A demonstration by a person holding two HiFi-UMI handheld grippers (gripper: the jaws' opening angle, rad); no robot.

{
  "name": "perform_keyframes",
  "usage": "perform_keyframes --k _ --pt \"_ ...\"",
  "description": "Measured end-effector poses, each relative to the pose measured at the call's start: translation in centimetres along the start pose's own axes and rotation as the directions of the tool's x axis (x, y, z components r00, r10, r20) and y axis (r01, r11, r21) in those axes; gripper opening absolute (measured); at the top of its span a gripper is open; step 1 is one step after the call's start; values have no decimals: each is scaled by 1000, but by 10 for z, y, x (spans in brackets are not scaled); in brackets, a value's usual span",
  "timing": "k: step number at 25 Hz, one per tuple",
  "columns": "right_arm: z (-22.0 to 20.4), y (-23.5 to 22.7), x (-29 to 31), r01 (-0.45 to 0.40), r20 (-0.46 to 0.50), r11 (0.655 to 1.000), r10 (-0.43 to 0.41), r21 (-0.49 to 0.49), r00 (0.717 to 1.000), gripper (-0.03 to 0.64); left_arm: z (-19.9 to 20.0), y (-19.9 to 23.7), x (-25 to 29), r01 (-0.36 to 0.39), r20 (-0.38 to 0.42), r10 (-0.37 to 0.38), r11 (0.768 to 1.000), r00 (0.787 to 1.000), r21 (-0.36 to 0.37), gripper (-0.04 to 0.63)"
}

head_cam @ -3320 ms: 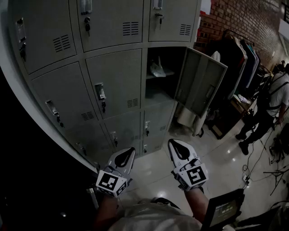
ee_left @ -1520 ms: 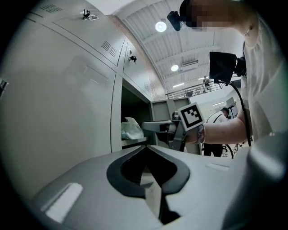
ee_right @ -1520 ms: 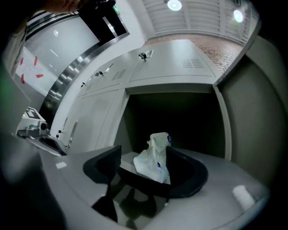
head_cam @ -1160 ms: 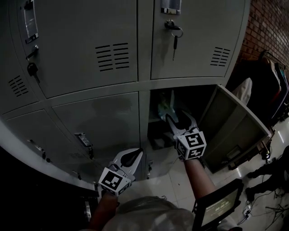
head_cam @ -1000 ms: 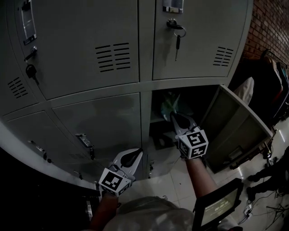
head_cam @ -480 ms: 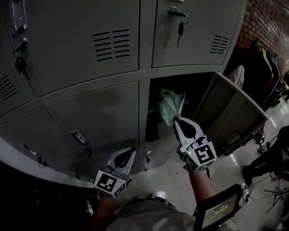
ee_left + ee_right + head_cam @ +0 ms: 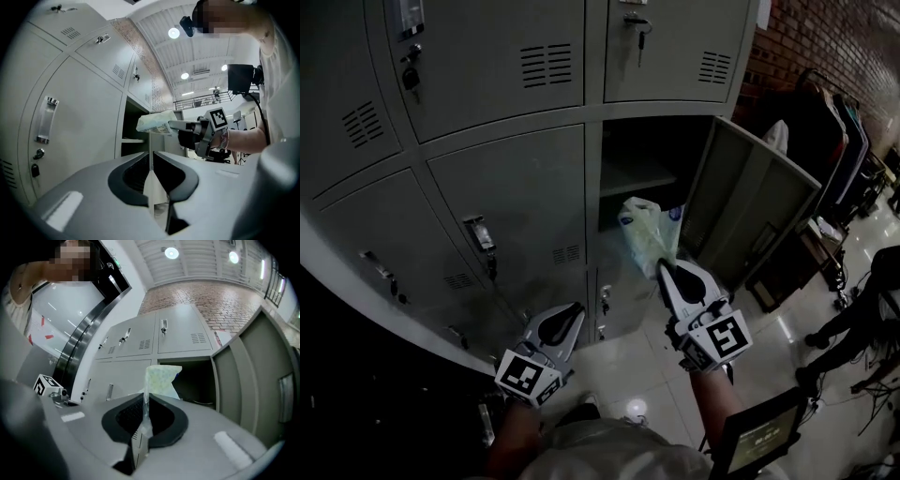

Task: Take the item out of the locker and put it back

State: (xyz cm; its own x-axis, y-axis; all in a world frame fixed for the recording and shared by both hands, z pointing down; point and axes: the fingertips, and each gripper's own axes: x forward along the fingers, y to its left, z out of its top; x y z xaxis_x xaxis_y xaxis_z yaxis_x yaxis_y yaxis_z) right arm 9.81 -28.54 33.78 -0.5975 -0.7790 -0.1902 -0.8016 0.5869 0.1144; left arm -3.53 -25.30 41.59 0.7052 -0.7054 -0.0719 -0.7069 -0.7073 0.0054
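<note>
A pale green plastic bag hangs in the air just in front of the open locker compartment. My right gripper is shut on the bag's lower edge. In the right gripper view a thin fold of the bag is pinched between the jaws of that gripper. My left gripper stays low and to the left, shut with nothing in it, pointing at the closed lockers. The left gripper view shows the bag held by the right gripper before the dark opening.
The locker's grey door swings out to the right of the bag. A shelf divides the open compartment. Closed locker doors with keys fill the wall. Clothes on a rack stand at the right, and a person's legs are nearby.
My right gripper went into the open locker, closed on the bag and drew it out and down, clear of the compartment. The left gripper stayed low.
</note>
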Motion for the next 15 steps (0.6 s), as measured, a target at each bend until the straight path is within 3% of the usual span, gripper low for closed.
perform_keyframes --k 8,15 --pt "18 55 -103 -42 -37 998 40 -49 999 2 0 -86 -55 -58 -16 58 998 998 15 6" --pt "35 76 -132 -40 -19 999 39 -36 999 2 14 -110 -86 -81 -3 81 996 997 34 6"
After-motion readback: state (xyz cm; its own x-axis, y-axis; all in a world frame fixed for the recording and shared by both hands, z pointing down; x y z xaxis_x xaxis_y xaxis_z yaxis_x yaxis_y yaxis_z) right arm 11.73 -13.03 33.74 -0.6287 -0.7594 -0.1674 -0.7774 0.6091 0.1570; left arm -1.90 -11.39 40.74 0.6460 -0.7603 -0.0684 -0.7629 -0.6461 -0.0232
